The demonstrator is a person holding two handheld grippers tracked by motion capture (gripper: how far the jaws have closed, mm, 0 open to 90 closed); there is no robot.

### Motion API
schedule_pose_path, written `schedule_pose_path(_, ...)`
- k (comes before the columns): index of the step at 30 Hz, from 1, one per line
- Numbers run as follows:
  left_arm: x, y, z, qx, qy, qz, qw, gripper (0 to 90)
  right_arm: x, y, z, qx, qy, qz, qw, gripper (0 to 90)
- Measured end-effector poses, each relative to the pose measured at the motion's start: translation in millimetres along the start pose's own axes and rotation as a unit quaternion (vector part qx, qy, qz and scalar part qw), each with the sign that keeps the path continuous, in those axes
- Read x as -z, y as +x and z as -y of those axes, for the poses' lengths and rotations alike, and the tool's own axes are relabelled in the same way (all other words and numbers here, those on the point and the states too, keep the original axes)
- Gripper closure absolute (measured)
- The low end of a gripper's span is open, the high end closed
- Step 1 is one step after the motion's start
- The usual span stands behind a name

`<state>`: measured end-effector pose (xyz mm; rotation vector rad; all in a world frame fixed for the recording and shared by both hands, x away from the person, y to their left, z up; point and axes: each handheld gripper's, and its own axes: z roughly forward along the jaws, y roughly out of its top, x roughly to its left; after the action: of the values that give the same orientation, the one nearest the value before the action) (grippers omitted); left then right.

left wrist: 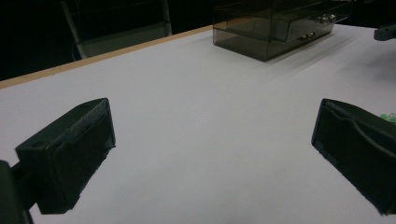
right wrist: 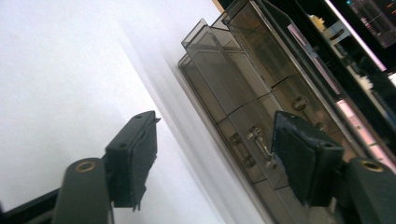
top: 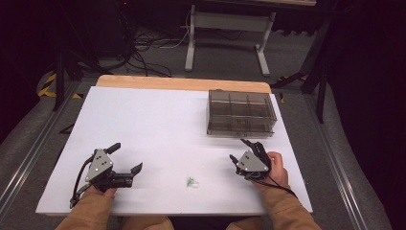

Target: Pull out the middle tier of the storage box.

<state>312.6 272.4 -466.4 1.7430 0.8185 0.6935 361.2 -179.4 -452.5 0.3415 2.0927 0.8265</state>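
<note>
My left gripper [top: 127, 157] rests at the front left of the white table [top: 158, 124], jaws wide open with bare tabletop between them [left wrist: 210, 121]. A small green object [top: 191, 182] lies near the front edge, between the two hands, and peeks from behind the right-hand jaw in the left gripper view [left wrist: 387, 115]. At the front right, my right gripper [top: 238, 149] is open and holds nothing. It points at the smoky clear drawer box [top: 242, 114]. In the right gripper view [right wrist: 215, 123] the box front [right wrist: 252, 93] is close, with a drawer knob [right wrist: 261, 142] just beyond the jaws.
The drawer box stands at the back right of the table, near a wooden strip [top: 182, 82] along the far edge. Beyond the table are a white desk frame [top: 227, 28] and cables on the floor [top: 143, 52]. A person's tan sleeves [top: 91, 213] come in from the bottom.
</note>
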Motion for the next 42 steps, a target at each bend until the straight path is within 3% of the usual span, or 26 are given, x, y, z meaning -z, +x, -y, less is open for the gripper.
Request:
schedule_pose_path(9, 0.0, 0.1, 0.0, 0.000, 0.000, 0.001, 1.0000, 0.5, 2.1, -5.3, 3.7, -0.055, -0.015, -0.053, 0.9970, 20.9)
schedule_pose_path(12, 0.0, 0.3, -0.1, -0.002, 0.000, 0.001, 1.0000, 0.5, 3.7, -8.6, 5.4, -0.086, -0.030, -0.081, 0.9925, 16.0)
schedule_pose_path(16, 0.1, 0.2, -0.1, -0.001, 0.000, 0.001, 1.0000, 0.5, 6.3, -11.7, 6.5, -0.106, -0.045, -0.092, 0.9891, 13.5)
schedule_pose_path(20, 0.1, 0.2, -0.1, -0.002, 0.000, 0.001, 1.0000, 0.5, 7.1, -15.9, 9.8, -0.144, -0.062, -0.117, 0.9806, 9.0)
schedule_pose_path(22, 0.1, 0.2, -0.1, -0.002, 0.000, 0.002, 1.0000, 0.5, 6.6, -16.8, 10.7, -0.148, -0.064, -0.123, 0.9793, 8.9)
schedule_pose_path(23, 0.1, 0.2, -0.1, -0.002, 0.000, 0.002, 1.0000, 0.5, 6.4, -17.9, 12.1, -0.159, -0.067, -0.131, 0.9763, 8.7)
schedule_pose_path(27, 0.1, 0.2, -0.1, -0.002, 0.000, 0.002, 1.0000, 0.5, 6.7, -20.5, 14.1, -0.178, -0.079, -0.145, 0.9702, 8.1)
schedule_pose_path(31, 0.3, 0.1, -0.1, 0.000, 0.000, 0.003, 1.0000, 0.5, 7.8, -24.8, 16.0, -0.201, -0.089, -0.157, 0.9628, 8.2)
schedule_pose_path(34, 0.2, 0.2, -0.1, -0.002, 0.000, 0.002, 1.0000, 0.5, 7.8, -28.9, 18.3, -0.221, -0.101, -0.173, 0.9545, 8.0)
schedule_pose_path(35, 0.2, 0.2, -0.1, -0.002, 0.000, 0.002, 1.0000, 0.5, 7.8, -28.9, 18.3, -0.221, -0.101, -0.173, 0.9545, 8.0)
schedule_pose_path(36, 0.2, 0.0, -0.1, 0.000, 0.000, 0.003, 1.0000, 0.5, 8.1, -31.4, 19.9, -0.233, -0.108, -0.179, 0.9497, 8.0)
schedule_pose_path(42, 0.2, 0.1, -0.1, 0.000, 0.000, 0.002, 1.0000, 0.5, 8.9, -38.0, 23.3, -0.254, -0.125, -0.191, 0.9399, 8.0)
